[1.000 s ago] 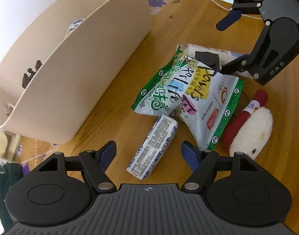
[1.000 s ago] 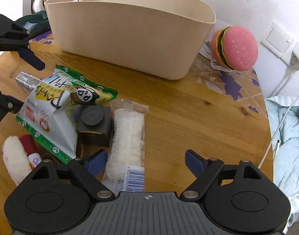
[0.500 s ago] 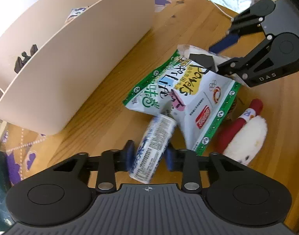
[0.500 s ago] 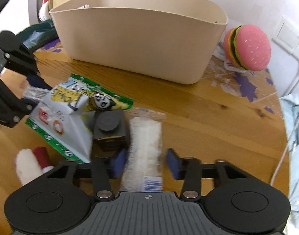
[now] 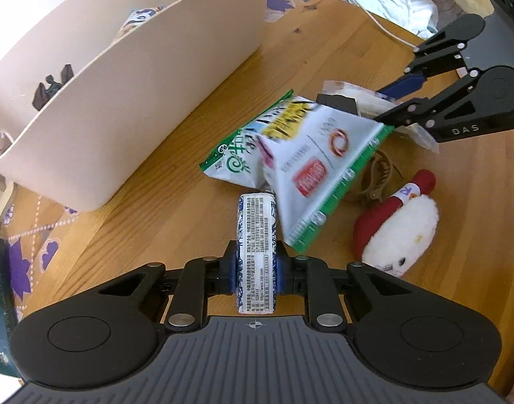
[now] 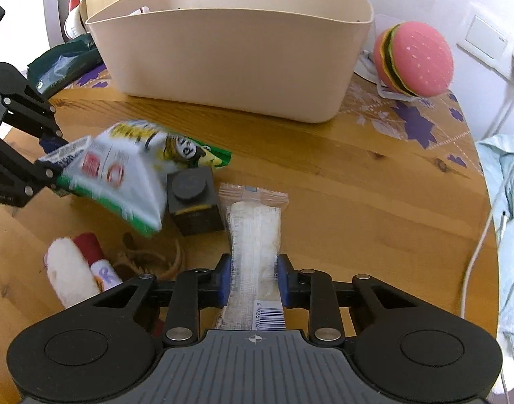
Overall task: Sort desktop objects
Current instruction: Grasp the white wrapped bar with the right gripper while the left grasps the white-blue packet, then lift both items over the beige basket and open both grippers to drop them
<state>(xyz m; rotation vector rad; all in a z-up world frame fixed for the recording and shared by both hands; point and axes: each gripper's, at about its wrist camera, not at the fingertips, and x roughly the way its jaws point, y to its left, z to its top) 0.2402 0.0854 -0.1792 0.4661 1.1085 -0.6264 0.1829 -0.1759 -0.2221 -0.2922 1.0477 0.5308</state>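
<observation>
My left gripper (image 5: pixel 255 271) is shut on a blue-and-white wrapped pack (image 5: pixel 255 235) and holds it just above the wooden table (image 5: pixel 162 181). My right gripper (image 6: pixel 252 277) is shut on a clear packet of white wafer (image 6: pixel 255 235); it also shows in the left wrist view (image 5: pixel 405 101). A green-and-white snack bag (image 5: pixel 300 155) lies tilted between both grippers, blurred. The beige bin (image 6: pixel 236 43) stands at the back of the table, also in the left wrist view (image 5: pixel 122 84).
A black square block (image 6: pixel 193 198) sits beside the wafer packet. A white-and-red plush (image 5: pixel 398 225) and a brown hair tie (image 6: pixel 149 259) lie near the snack bag. A pink burger toy (image 6: pixel 413 59) stands right of the bin. Cloth and a white cable (image 6: pixel 482 235) lie off the right edge.
Both grippers went from open to shut, the left on the blue-and-white pack, the right on the wafer packet. The snack bag has shifted and tilted up.
</observation>
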